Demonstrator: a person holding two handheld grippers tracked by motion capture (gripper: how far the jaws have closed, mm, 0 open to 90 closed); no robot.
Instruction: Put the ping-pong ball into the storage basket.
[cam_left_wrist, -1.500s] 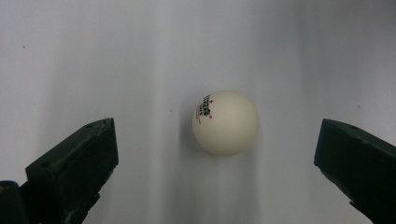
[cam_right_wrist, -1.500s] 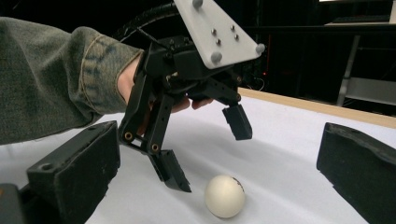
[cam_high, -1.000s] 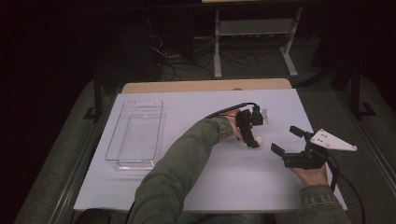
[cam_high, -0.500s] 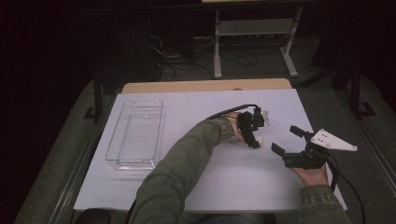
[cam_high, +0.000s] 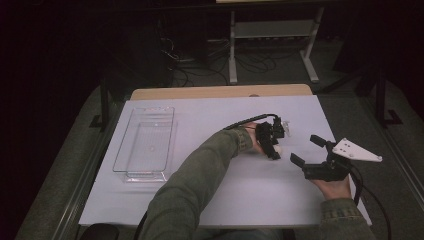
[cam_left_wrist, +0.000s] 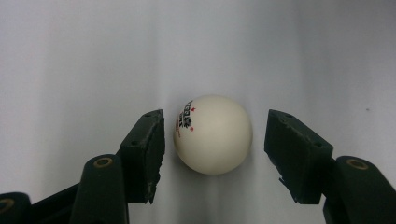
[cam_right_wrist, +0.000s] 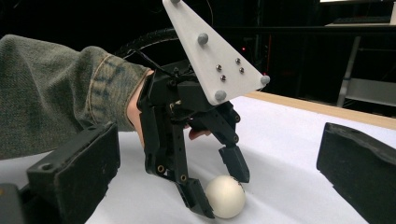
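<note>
A white ping-pong ball (cam_left_wrist: 212, 140) with red and black print rests on the white table sheet. My left gripper (cam_high: 274, 145) points down over it, one black jaw on each side. Its jaws have just been closing on the ball, and the left gripper view still shows a narrow gap on both sides, so the pads do not press on it. From the right gripper view the ball (cam_right_wrist: 225, 196) sits between that gripper's fingertips (cam_right_wrist: 236, 165). My right gripper (cam_high: 306, 149) hovers just to the right, open with nothing between its jaws.
A clear plastic tray (cam_high: 125, 150) stands empty on the left of the white sheet (cam_high: 210, 115). A small clear object (cam_high: 286, 125) lies just beyond the left gripper. A wooden table edge (cam_high: 220, 92) runs along the back.
The left gripper's jaws have drawn in around the ball, from wide apart to close on both sides. The right hand and gripper have stayed where they were.
</note>
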